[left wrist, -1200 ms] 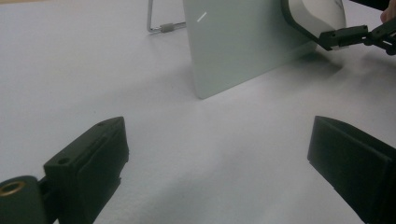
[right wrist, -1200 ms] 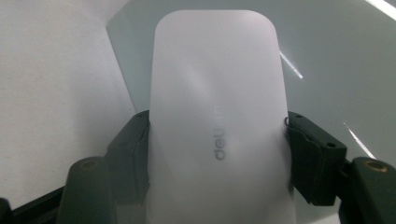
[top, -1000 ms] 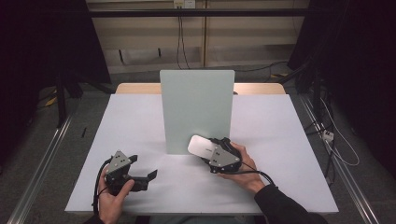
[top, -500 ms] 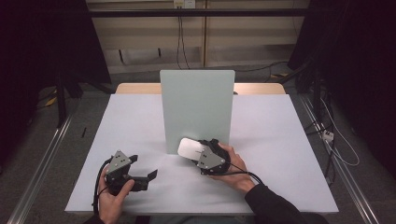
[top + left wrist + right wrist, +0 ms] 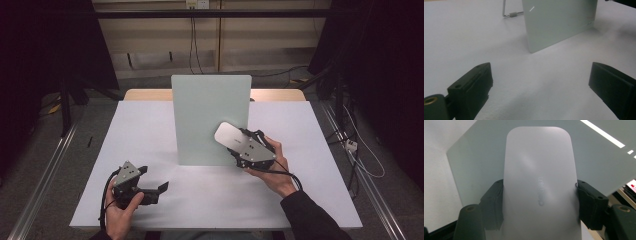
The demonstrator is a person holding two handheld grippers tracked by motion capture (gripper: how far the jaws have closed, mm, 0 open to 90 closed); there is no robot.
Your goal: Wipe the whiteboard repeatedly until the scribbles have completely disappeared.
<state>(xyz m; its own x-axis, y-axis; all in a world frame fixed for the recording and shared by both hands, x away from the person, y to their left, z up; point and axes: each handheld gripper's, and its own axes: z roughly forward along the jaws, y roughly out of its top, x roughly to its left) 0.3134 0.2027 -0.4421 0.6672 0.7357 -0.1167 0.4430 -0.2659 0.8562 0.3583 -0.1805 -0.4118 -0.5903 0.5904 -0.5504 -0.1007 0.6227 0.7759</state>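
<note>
Right gripper [image 5: 239,145] clamped on a white mouse [image 5: 229,134], 2 jaws pressing its long sides; in the right gripper view the mouse [image 5: 540,190] sticks out ahead of the jaws, faint logo on top. Left gripper [image 5: 159,189] sits low near the person, jaws apart with nothing between them, just bare white table [image 5: 150,135] ahead. Straight past the mouse stands the pale green panel [image 5: 210,120], upright on a wire stand [image 5: 509,13]. Mouse looks lifted clear of the table, though contact with the panel is hard to rule out.

Step in hand, probably: carrying the mouse up past the panel. Keep the squeeze steady, keep the mouse level, don't knock the panel over.

Versus 1 second ago: mouse and right gripper are higher and further right against the panel. Left gripper unchanged.
</note>
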